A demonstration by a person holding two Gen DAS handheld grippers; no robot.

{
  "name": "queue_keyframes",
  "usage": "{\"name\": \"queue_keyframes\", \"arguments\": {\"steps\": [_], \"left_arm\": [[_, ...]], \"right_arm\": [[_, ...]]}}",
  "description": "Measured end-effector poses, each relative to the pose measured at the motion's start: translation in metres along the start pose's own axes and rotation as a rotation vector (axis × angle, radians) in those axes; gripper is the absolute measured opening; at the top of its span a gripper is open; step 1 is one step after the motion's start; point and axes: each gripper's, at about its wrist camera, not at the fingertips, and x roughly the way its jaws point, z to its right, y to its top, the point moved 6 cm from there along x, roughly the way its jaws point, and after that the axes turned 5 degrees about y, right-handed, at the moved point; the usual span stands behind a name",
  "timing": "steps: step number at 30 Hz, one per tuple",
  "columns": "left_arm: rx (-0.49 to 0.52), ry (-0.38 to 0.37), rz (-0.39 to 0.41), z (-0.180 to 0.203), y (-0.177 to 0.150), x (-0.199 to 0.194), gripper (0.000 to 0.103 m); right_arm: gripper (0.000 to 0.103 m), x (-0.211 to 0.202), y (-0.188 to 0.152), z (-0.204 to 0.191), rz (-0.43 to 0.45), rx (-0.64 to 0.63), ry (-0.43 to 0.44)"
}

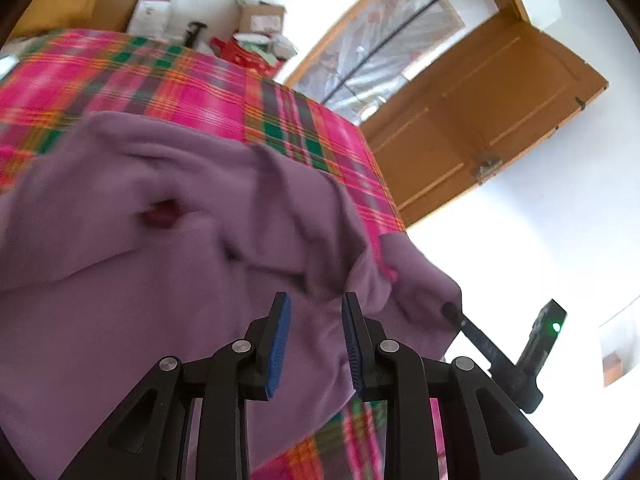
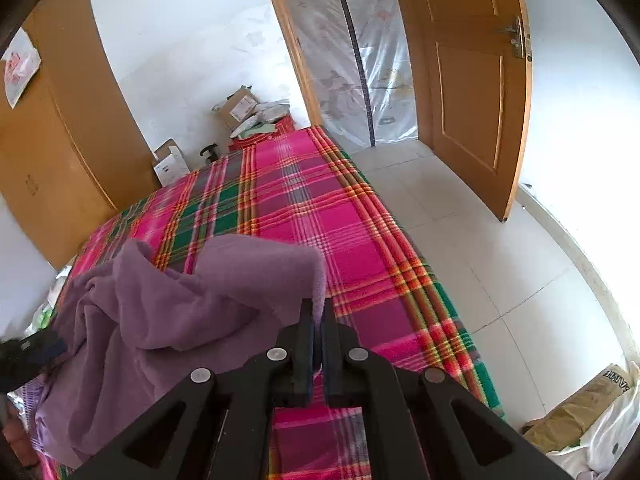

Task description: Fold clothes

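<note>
A purple fleece garment (image 1: 160, 280) lies rumpled on the pink plaid bed cover (image 1: 160, 80). My left gripper (image 1: 316, 300) hovers just over its folds, blue pads (image 1: 280, 340) apart and open, with nothing pinched between them. In the left wrist view my right gripper (image 1: 450, 310) reaches in from the right and grips the garment's hanging corner at the bed edge. In the right wrist view the right gripper (image 2: 316, 314) is shut on an edge of the purple garment (image 2: 160, 312), lifting it above the bed cover (image 2: 320, 200). The rest of the garment trails left in a heap.
The bed's right edge meets a white tiled floor (image 2: 480, 240). A wooden door (image 2: 468, 100) stands open beside a doorway with a plastic curtain (image 2: 360, 60). A wardrobe (image 2: 52, 140) and cardboard boxes (image 2: 240, 108) sit beyond the bed. Bags (image 2: 592, 420) lie on the floor at bottom right.
</note>
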Motion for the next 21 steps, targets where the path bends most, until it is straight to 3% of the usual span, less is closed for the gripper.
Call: {"name": "queue_keyframes", "arguments": {"steps": [7, 11, 14, 17, 21], "left_arm": [[-0.065, 0.149, 0.073, -0.071, -0.045, -0.083, 0.027], [-0.123, 0.223, 0.117, -0.111, -0.057, -0.102, 0.027], [-0.187, 0.267, 0.135, -0.138, -0.071, -0.118, 0.027], [-0.255, 0.315, 0.158, -0.165, -0.089, -0.14, 0.027], [-0.345, 0.38, 0.189, -0.2, -0.112, -0.17, 0.027]], "right_arm": [[0.007, -0.005, -0.012, 0.013, -0.014, 0.067, -0.032], [0.019, -0.024, -0.021, 0.017, 0.013, 0.124, -0.012], [0.019, -0.042, -0.032, 0.011, 0.032, 0.144, 0.006], [0.019, -0.053, -0.05, -0.006, 0.032, 0.141, 0.074], [0.022, -0.044, -0.082, -0.043, -0.057, 0.093, 0.187]]}}
